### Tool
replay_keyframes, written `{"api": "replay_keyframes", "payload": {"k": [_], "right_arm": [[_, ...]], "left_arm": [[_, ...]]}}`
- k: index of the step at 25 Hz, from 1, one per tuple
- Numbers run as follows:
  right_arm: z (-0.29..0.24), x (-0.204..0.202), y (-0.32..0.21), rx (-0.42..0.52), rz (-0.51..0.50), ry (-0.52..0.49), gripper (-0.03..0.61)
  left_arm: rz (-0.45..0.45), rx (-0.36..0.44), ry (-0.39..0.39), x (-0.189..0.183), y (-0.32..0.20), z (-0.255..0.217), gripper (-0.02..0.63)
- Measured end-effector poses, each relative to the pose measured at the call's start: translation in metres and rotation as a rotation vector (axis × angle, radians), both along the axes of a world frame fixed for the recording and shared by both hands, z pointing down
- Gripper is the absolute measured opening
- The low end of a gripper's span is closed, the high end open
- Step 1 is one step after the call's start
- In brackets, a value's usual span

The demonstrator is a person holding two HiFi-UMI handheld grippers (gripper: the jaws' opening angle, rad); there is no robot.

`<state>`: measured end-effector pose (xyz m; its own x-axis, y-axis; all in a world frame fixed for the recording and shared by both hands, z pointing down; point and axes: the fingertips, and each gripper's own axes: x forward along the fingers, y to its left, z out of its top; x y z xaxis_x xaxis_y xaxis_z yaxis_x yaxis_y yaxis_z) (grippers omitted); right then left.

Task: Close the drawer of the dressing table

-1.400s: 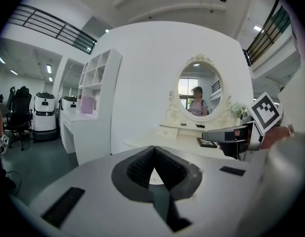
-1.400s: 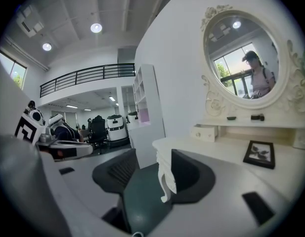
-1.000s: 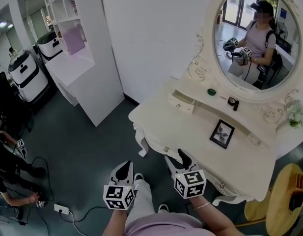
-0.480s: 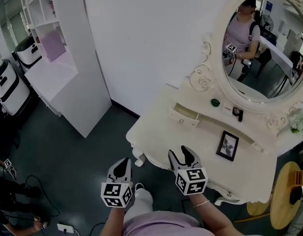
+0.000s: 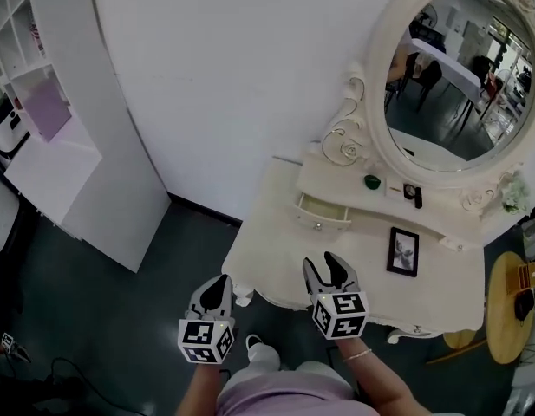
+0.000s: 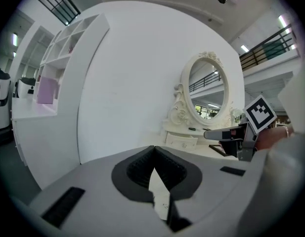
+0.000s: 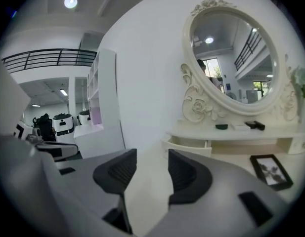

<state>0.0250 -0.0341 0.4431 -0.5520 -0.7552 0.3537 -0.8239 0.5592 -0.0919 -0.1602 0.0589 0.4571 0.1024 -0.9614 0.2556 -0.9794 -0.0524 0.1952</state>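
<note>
The worktop (image 5: 276, 243) of the dressing table stands against the white wall (image 5: 224, 85). Its curved front edge lies just under the right claw (image 5: 325, 265), and its left corner is near the left claw (image 5: 218, 282), which hangs over the dark floor (image 5: 120, 319). To the left the floor is open as far as the white shelf unit (image 5: 107, 189). To the right a round wooden side table (image 5: 505, 306) stands near the worktop's end.

The drawer (image 5: 322, 212) is pulled out from the raised ledge under the oval mirror (image 5: 453, 76), at the ledge's left end. It lies ahead of the right claw, apart from it, with bare worktop between. In the right gripper view it shows just beyond the gap of the jaws. It is farther from the left claw, ahead and to the right.

The right claw's jaws stand apart with nothing between them; they have just been closing a little. The left claw's jaws are together at the tips, empty.

I count one open drawer, one mirror, one picture frame (image 5: 402, 251) lying flat, one small green dish (image 5: 372, 181) and two claws.
</note>
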Motion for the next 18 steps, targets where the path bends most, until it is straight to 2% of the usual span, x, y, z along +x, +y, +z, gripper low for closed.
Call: {"api": "replay_keyframes", "payload": {"k": [8,18], "right_arm": [[0.006,0.000,-0.005,0.008,0.069,0.085,0.186],[0.018,0.001,-0.020,0.001,0.110,0.116,0.153]], "left_arm": [[0.099,-0.017,0.037,-0.003,-0.026,0.010,0.000],[0.154,-0.033,0.044,-0.001,-0.048,0.018,0.000]]}}
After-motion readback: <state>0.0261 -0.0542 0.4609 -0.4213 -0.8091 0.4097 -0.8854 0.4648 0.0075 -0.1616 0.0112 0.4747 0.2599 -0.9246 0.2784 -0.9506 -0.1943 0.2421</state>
